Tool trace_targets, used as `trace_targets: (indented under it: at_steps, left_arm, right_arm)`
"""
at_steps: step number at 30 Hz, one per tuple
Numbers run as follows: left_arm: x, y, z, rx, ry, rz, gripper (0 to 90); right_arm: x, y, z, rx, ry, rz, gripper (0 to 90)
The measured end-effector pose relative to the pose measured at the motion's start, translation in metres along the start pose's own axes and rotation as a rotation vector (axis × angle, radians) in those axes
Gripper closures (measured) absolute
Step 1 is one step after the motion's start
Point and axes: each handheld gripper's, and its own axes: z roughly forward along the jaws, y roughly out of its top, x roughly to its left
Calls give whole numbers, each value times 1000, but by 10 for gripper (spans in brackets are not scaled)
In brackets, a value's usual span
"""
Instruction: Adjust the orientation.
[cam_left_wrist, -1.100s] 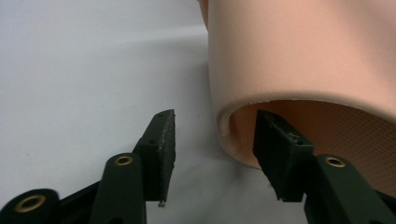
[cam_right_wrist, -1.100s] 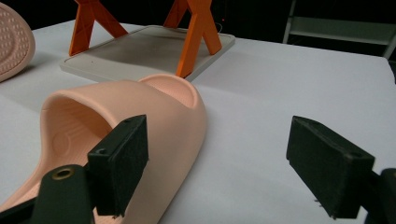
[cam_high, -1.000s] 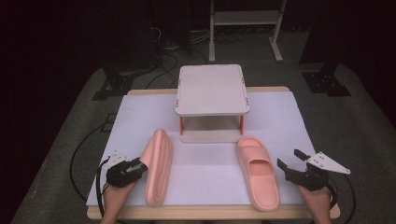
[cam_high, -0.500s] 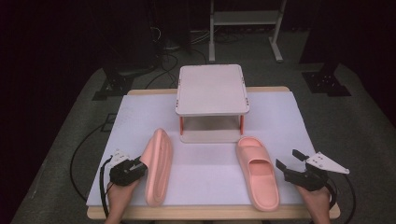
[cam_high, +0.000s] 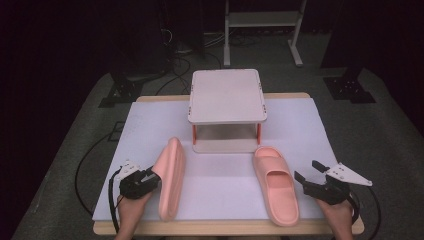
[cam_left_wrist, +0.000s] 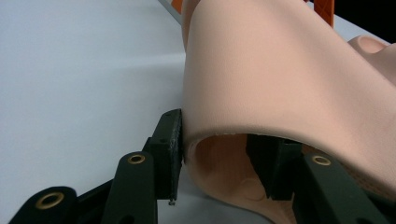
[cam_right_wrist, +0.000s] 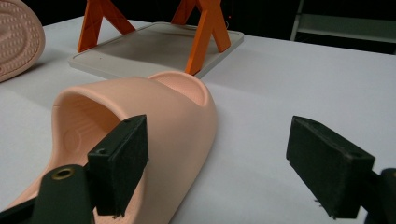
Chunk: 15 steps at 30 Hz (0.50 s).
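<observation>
Two slippers: pink pair near the bench's front edge
Bench (cam_high: 150, 120): white-topped
Rack (cam_high: 227, 95): two-tier, toward the back edge, middle
Left slipper (cam_high: 170, 177): tipped on its side, front left
Right slipper (cam_high: 275, 185): flat, front right
Left gripper (cam_high: 152, 176): fingers (cam_left_wrist: 170, 140) clamped on the left slipper's strap
Right gripper (cam_high: 306, 175): fingers (cam_right_wrist: 121, 158) spread, beside the right slipper, holding nothing

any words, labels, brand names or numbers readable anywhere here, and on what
None can be read: the two pink slippers, one tipped on its side and one lying flat, the small two-tier rack, the white table cover and both grippers carry no legible text, label or number.
</observation>
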Motion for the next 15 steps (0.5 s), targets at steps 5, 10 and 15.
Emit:
trace_targets:
  at_steps: [5,10,15]
  left_arm:
    - [-3,1,-1,-16,-7,-12,547]
    - [-6,3,-2,-26,-9,-6,544]
    - [-8,4,-1,-31,-11,-4,541]
  right_arm:
    - [0,0,0,2,1,-1,205]
    - [0,0,1,3,2,-2,205]
    - [0,0,1,4,4,-4,205]
